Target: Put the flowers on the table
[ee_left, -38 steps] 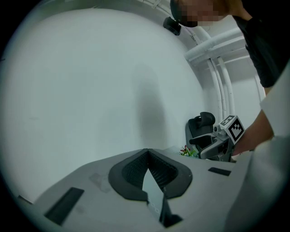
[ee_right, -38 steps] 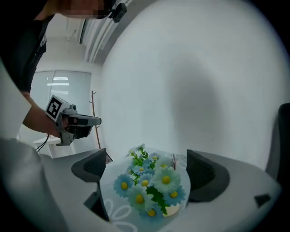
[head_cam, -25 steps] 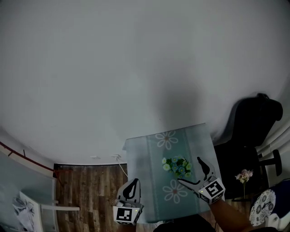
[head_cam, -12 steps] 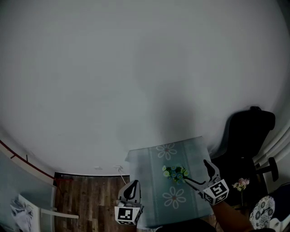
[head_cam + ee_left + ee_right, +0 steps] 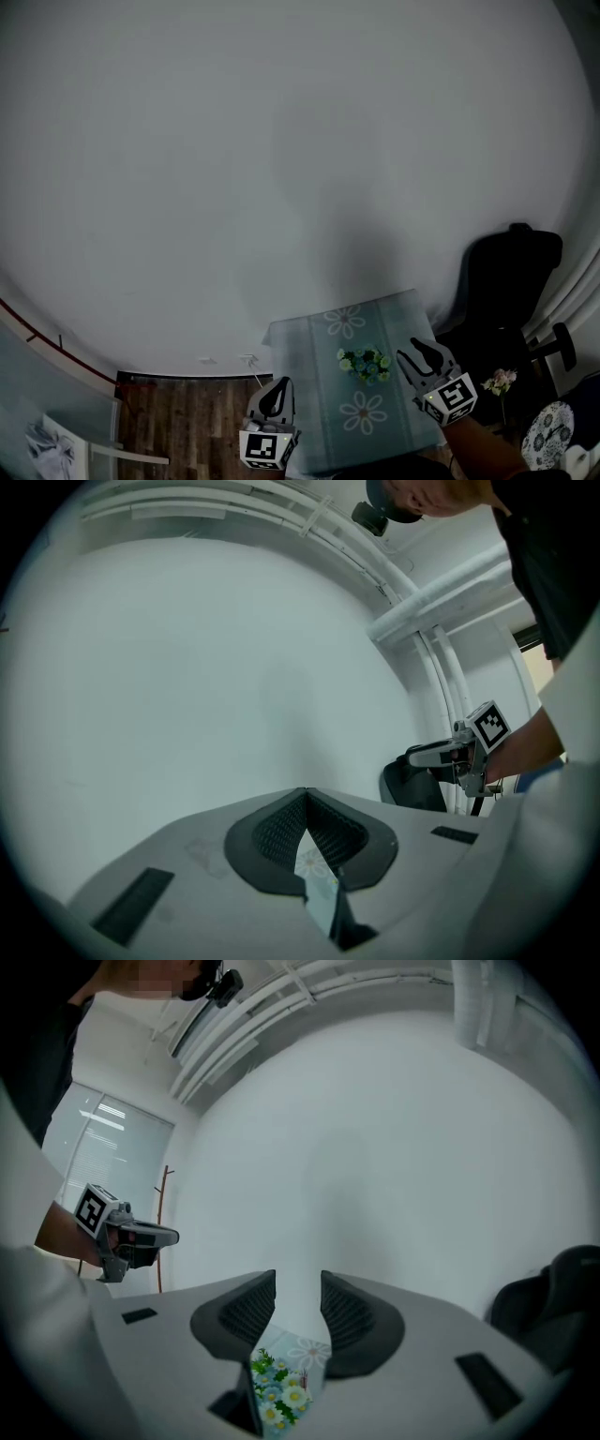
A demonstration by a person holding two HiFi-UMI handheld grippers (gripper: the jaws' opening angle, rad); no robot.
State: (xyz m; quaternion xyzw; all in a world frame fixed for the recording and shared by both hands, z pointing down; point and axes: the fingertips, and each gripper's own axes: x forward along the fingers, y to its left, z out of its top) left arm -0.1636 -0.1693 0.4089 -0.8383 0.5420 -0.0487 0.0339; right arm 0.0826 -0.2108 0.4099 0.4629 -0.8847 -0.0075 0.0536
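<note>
A small bunch of white and blue flowers (image 5: 364,363) lies on the table (image 5: 309,375), which has a pale green daisy-print cloth. My right gripper (image 5: 424,353) hovers just right of the bunch, apart from it. Its jaws are closing, with a narrow gap and nothing between them. The right gripper view (image 5: 298,1283) shows the flowers (image 5: 279,1396) below that gap. My left gripper (image 5: 273,397) hangs off the table's left front corner, jaws shut and empty; in its own view the pads meet at the tip (image 5: 306,794).
A black office chair (image 5: 506,281) stands right of the table. A pink flower sprig (image 5: 502,382) and a patterned plate (image 5: 544,427) lie beyond it. A white chair (image 5: 56,445) sits on the wooden floor (image 5: 187,412) at lower left. A bare white wall rises behind.
The right gripper's jaws have gone from wide open beside the flowers to nearly together. The head view has tilted up, so the table sits lower in frame.
</note>
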